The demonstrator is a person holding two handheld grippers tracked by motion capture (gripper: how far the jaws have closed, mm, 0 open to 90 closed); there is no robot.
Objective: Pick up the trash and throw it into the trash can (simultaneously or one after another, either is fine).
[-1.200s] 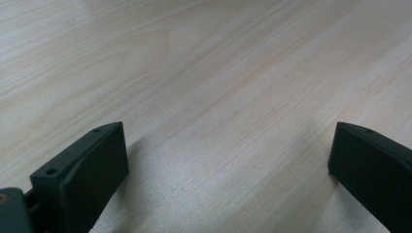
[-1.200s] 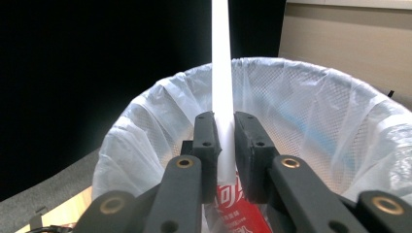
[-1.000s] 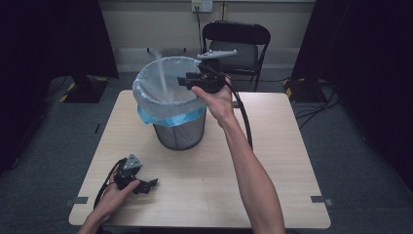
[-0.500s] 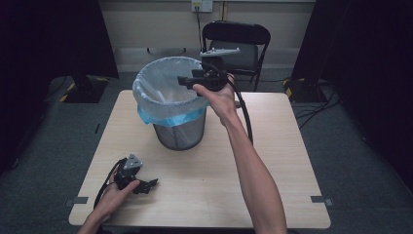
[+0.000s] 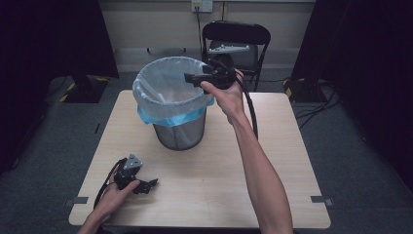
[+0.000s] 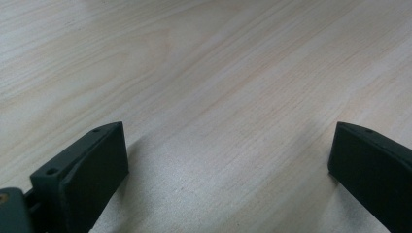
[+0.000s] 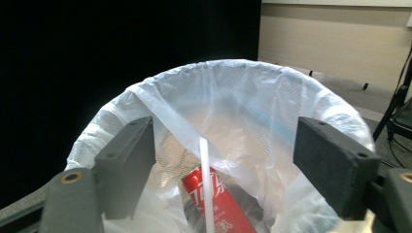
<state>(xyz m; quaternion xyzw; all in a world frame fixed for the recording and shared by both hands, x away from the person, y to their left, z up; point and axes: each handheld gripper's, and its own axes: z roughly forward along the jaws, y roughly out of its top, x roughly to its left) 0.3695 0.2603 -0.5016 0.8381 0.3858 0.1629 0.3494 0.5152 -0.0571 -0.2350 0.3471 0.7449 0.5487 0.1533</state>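
Observation:
A wire-mesh bin lined with a pale blue-white plastic bag stands at the back middle of the wooden table. My right gripper is held at the bin's right rim, pointing left over the opening, open and holding nothing. In the right gripper view the bag's rim spreads ahead, and inside lie a red drink can and a white straw. My left gripper rests on the table near the front left, open; in its own view only bare wood lies between the jaws.
A black folding chair stands behind the table, close to the right gripper. The right gripper's cable hangs along the forearm. Dark curtains flank the room; cables lie on the floor at the right.
The right gripper has drawn back to the right, from over the bin's middle to its right rim. The left gripper has stayed put.

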